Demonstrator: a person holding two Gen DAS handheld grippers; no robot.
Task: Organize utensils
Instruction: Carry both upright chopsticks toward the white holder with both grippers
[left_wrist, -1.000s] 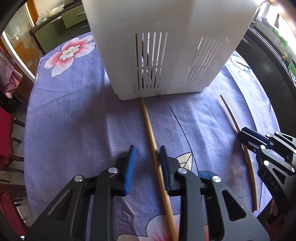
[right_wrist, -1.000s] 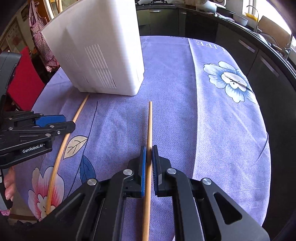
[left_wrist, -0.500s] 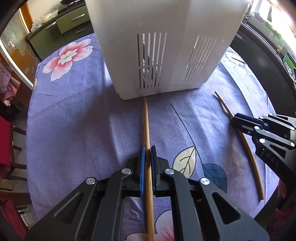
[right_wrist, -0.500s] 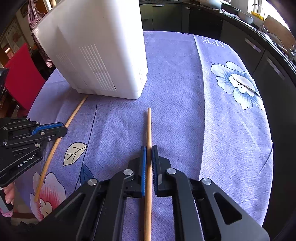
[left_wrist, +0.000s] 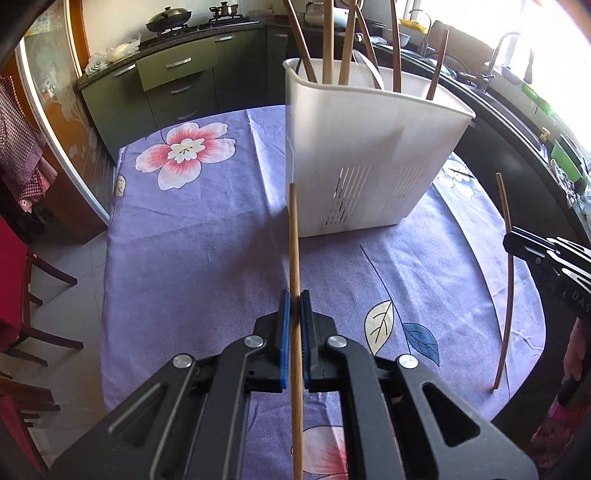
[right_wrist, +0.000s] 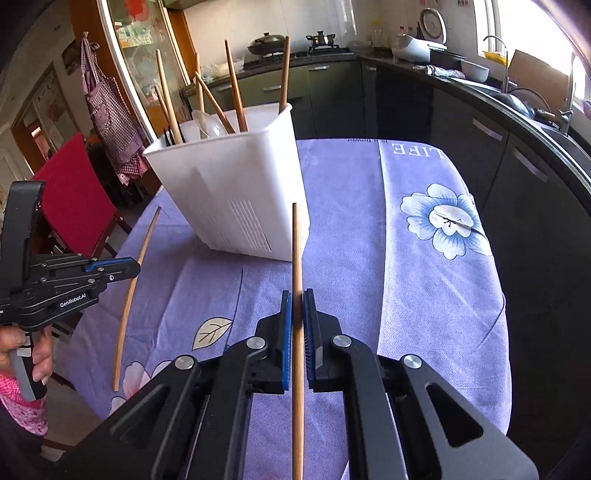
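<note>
My left gripper (left_wrist: 294, 297) is shut on a wooden chopstick (left_wrist: 294, 240), lifted off the table with its tip in front of the white utensil holder (left_wrist: 365, 147). My right gripper (right_wrist: 297, 295) is shut on a second wooden chopstick (right_wrist: 296, 251), also raised, its tip by the white utensil holder (right_wrist: 236, 184). That holder has several chopsticks and a white spoon standing in it. In the right wrist view the left gripper (right_wrist: 129, 267) shows at the left with its chopstick (right_wrist: 129, 306). In the left wrist view the right gripper (left_wrist: 517, 240) shows at the right with its chopstick (left_wrist: 508, 288).
A purple flowered tablecloth (left_wrist: 184, 240) covers the round table. Dark kitchen cabinets (right_wrist: 461, 122) curve around the far and right sides. A red chair (right_wrist: 74, 199) stands to the left of the table. A person's hand (right_wrist: 22, 354) grips the left tool's handle.
The left gripper's jaws closed on the chopstick lying in front of the holder. Both grippers then rose, lifting their chopsticks off the cloth, and the holder's open top came into view.
</note>
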